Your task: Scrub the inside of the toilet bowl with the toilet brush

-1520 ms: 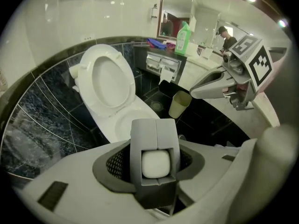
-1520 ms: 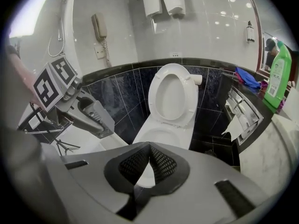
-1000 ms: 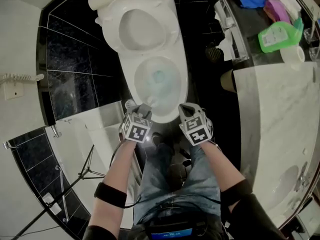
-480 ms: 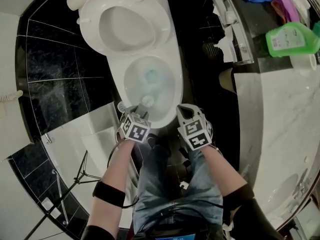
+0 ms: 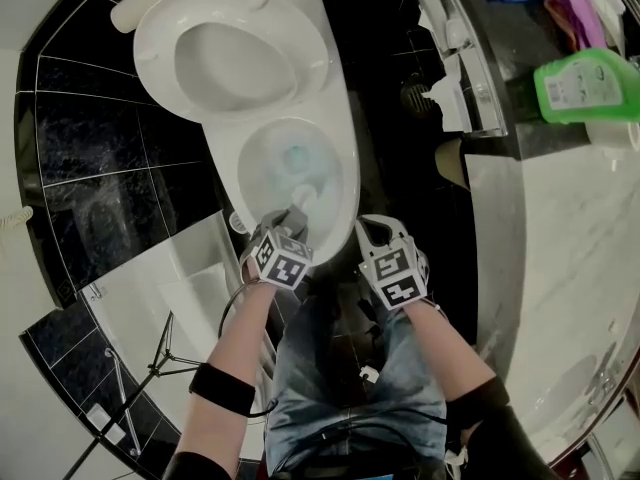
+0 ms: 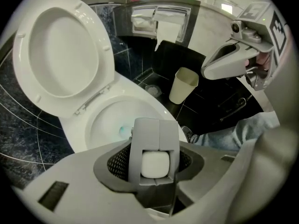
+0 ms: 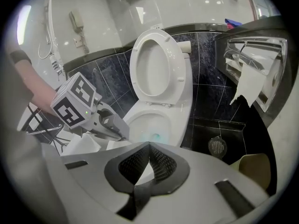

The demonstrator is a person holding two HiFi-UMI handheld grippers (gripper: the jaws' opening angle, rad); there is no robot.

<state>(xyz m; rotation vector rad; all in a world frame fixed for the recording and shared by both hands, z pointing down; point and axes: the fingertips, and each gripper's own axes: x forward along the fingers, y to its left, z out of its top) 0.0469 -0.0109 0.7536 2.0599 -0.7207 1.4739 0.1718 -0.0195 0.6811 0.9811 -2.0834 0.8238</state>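
Observation:
The white toilet bowl [image 5: 262,168] stands open with blue water at its bottom, and its lid [image 5: 235,53] is raised. My left gripper [image 5: 291,226] hangs over the bowl's front rim, shut on the toilet brush [image 5: 301,203]. In the left gripper view the brush's grey handle with a white end [image 6: 154,164] stands between the pads of the left gripper [image 6: 154,146], above the bowl [image 6: 110,120]. My right gripper [image 5: 378,233] floats just right of the rim, shut and empty. In the right gripper view the pads of the right gripper [image 7: 148,147] meet, with the bowl [image 7: 156,120] ahead.
A toilet paper holder [image 7: 252,78] hangs on the dark wall to the right. A beige bin [image 6: 183,85] and a floor drain [image 7: 216,146] lie beside the toilet. A marble counter [image 5: 560,248] carries a green bottle [image 5: 585,83]. A tripod [image 5: 150,368] stands at the left.
The head camera has swung, so the toilet sits further left and up in view. The brush's tip has shifted a little toward the bowl's middle. Both grippers keep their grip states.

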